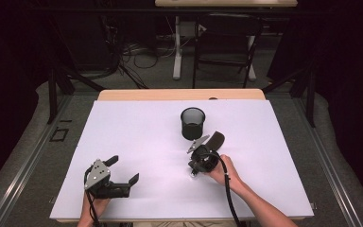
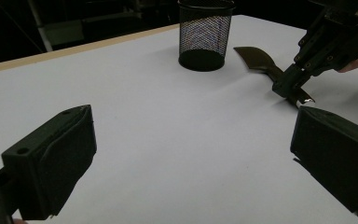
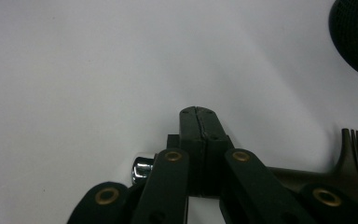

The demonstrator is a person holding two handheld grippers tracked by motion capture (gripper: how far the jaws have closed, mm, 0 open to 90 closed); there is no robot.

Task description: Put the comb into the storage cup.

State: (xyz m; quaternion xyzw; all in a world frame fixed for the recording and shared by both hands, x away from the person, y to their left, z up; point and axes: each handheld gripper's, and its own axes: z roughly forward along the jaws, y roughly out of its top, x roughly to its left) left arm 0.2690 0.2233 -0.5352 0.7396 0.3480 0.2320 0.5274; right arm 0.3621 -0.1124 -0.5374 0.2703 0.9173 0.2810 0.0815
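Right gripper (image 1: 199,152) low on the white sheet (image 1: 137,137), near the table's middle. Jaws pressed together on the handle of a dark comb (image 1: 214,140); in the right gripper view the two pads meet with no gap, and the handle (image 3: 303,175) runs out sideways from behind them to the teeth. A small shiny metal end (image 3: 141,169) pokes out on the other side of the jaws (what it is, cannot tell).

In the left gripper view the comb (image 2: 261,60) lies flat on the sheet, broad end just beside the mesh cup (image 2: 205,35), not touching it. Cup upright.

Left gripper (image 1: 123,171) near the front left of the sheet, jaws spread wide, nothing between them, well apart from comb and cup.
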